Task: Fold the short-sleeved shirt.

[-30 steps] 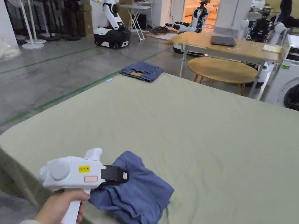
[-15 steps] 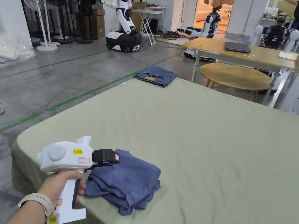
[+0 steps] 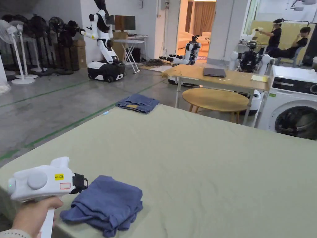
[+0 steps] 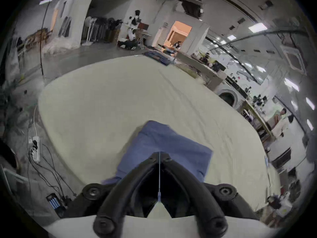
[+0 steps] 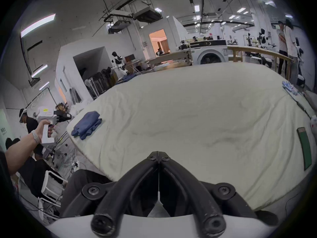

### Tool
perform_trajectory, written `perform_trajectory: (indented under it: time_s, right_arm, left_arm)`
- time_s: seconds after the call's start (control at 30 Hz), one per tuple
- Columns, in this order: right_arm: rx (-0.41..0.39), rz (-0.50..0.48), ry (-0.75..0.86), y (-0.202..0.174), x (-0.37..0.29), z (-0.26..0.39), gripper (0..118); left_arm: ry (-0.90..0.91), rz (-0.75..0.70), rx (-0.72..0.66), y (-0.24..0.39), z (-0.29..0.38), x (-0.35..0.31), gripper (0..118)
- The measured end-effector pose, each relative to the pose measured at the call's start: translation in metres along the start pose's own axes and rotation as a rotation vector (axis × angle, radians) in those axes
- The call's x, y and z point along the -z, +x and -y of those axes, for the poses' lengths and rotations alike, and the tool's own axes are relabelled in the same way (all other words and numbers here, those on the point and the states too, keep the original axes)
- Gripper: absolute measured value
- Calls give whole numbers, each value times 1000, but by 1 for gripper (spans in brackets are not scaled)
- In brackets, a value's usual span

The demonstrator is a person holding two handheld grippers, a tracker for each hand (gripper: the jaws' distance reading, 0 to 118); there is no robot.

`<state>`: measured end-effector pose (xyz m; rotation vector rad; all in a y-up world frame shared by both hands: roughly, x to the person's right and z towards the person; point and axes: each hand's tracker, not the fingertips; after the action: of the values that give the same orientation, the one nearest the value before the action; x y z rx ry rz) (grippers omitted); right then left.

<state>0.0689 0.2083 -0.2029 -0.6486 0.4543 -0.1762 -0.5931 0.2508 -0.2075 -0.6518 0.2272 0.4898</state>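
Shirt (image 3: 103, 204), blue, short-sleeved, lies folded into a lumpy bundle near the table's corner, on the pale green cover of the table (image 3: 201, 161). My left gripper (image 4: 159, 154) hangs just beside and above it: in the left gripper view its two jaws meet tip to tip, nothing clamped between them, blue cloth directly below and ahead of the tips. In the head view the same gripper's black nose (image 3: 81, 183) stops at the shirt's near-left edge; I cannot tell if it touches the cloth. My left hand (image 3: 32, 213) wraps the white handle.

Labels: a yellow sticker (image 3: 59, 177) on the left gripper's body carries small print, too small for me to trust; below it sits a red-outlined white sticker (image 3: 65, 186), blank as far as I can see.

My right gripper (image 5: 158, 153) is well apart from the shirt, over the table's near edge, jaws closed together on nothing. From it the shirt (image 5: 87, 122) lies far off to the left, with the left gripper (image 5: 64, 116) just past it.

Beyond the left gripper, at the far corner, folded jeans (image 3: 137, 103). Right of the right gripper's tips, a green flat strip (image 5: 305, 149) lies on the cover; any writing on it is unreadable.
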Motion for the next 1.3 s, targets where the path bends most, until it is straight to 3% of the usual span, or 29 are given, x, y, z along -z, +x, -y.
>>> perform_trajectory:
  time_s: [0.17, 0.27, 0.5, 0.6, 0.7, 0.77, 0.97, 1.07, 1.23, 1.27, 1.3]
  right_arm:
    - [-38, 136, 78, 25, -7, -38, 0]
    - [-74, 203, 164, 33, -18, -72, 0]
    - [-198, 355, 432, 19, -74, -155, 0]
    - [-182, 386, 471, 12, -95, -170, 0]
    - [-198, 361, 497, 3, -109, -173, 0]
    - [-242, 378, 510, -2, -111, -170, 0]
    - [-204, 349, 518, 1, -114, -170, 0]
    - [-208, 350, 520, 0, -114, -169, 17]
    - [-226, 355, 517, -5, -114, -168, 52]
    - [-223, 350, 518, -5, -114, -168, 61]
    - [-219, 346, 518, -6, -115, -167, 72]
  left_arm:
    - [108, 44, 205, 125, 27, -18, 0]
    - [270, 62, 309, 199, 42, -31, 0]
    - [582, 130, 532, 349, 66, -94, 0]
    - [577, 143, 519, 377, 75, -114, 0]
    - [547, 271, 505, 392, 83, -127, 0]
    - [564, 198, 569, 399, 85, -131, 0]
    - [554, 228, 553, 403, 83, -132, 0]
    - [567, 227, 544, 403, 84, -133, 2]
    - [558, 239, 534, 403, 84, -133, 16]
    - [559, 241, 537, 403, 86, -133, 22]
    - [560, 241, 541, 403, 88, -134, 42]
